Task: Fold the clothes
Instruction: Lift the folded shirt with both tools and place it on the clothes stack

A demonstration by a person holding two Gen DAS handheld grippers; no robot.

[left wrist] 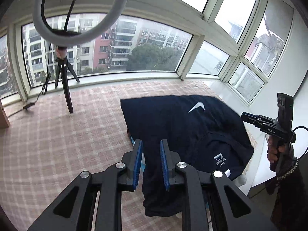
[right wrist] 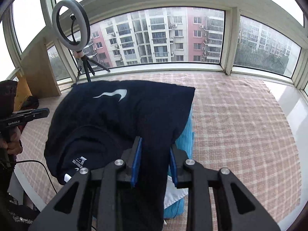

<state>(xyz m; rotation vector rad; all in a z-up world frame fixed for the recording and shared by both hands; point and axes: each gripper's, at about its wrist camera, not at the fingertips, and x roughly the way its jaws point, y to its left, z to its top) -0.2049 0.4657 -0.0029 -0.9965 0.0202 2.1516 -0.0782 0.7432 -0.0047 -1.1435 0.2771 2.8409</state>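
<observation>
The left gripper pointed down over the near edge of a dark navy shirt with a white swoosh, which lay on a pink checked blanket. A strip of the shirt's cloth ran between the blue pads, which stood slightly apart; whether they pressed on the fabric was hard to tell. A sliver of light blue cloth showed under the shirt's left edge. At the right, a hand held the right gripper just beside the shirt's right edge. Far left, a ring light stood on a tripod before the windows.
</observation>
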